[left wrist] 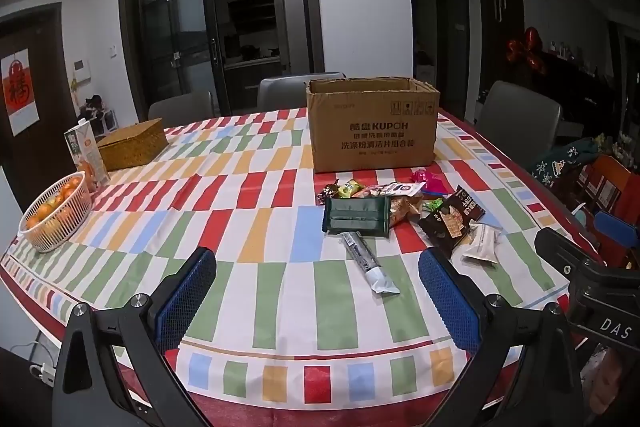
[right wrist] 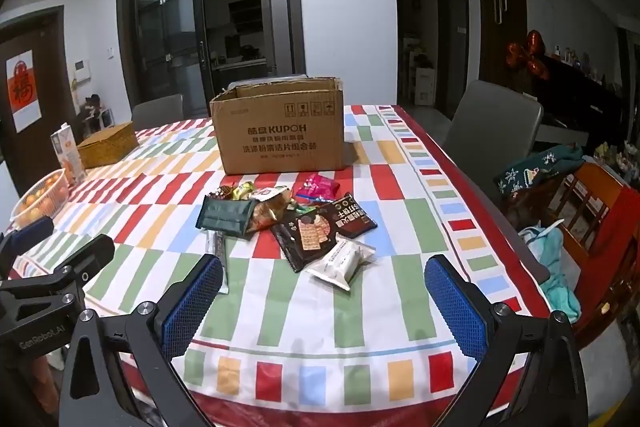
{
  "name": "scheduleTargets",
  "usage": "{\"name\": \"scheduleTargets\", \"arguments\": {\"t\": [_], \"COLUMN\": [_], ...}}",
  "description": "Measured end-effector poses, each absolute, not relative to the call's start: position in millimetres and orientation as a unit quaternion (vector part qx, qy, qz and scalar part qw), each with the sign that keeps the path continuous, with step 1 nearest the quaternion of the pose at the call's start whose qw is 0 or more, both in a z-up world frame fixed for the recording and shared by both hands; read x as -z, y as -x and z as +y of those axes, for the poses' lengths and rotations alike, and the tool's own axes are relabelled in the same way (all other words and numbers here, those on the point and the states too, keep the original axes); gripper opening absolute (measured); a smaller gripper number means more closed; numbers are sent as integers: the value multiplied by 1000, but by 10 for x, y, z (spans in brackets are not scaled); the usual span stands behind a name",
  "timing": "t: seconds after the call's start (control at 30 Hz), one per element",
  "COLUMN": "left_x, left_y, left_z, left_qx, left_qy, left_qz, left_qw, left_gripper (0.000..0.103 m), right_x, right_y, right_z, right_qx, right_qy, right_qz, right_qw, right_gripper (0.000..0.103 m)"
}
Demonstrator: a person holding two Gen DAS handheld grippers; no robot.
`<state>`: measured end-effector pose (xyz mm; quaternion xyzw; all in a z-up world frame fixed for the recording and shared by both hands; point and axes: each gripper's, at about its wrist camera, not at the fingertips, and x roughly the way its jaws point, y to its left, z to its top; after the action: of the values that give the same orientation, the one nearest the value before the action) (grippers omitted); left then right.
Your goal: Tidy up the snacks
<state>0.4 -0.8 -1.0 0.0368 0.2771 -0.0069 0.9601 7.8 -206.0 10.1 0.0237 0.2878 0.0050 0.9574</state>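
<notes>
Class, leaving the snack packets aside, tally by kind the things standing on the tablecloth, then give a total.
Cardboard box: 1
Woven lidded box: 1
Juice carton: 1
Basket of oranges: 1
Total: 4

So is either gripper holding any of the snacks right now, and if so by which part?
Nothing is held. The left gripper and the right gripper are both open and bare above the table edge, short of the snack pile.

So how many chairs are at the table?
3: two grey chairs behind the far edge, one at the right side. Others may be hidden.
</notes>
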Motion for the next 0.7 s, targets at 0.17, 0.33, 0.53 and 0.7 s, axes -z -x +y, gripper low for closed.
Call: {"name": "scheduleTargets", "arguments": {"t": [0.17,0.33,0.53,0.7], "left_x": [9,10,10,10], "left_y": [-1,2,11,12], "left_z": [-10,-18,-17,-20], "left_qx": [7,6,7,7], "left_qy": [-38,-39,-38,-38], "left_qz": [276,276,275,275], "left_qw": [960,961,961,961], "left_gripper": [103,103,103,103], "right_x": [-103,-104,-106,-106], "right_y": [-74,-72,-69,-66], "right_z": [-2060,-2060,-2061,-2062], "right_qx": [-5,-5,-5,-6], "right_qy": [-24,-24,-25,-25], "right_qz": [288,288,288,287], "right_qw": [957,957,957,958], "right_gripper": [102,102,102,102]}}
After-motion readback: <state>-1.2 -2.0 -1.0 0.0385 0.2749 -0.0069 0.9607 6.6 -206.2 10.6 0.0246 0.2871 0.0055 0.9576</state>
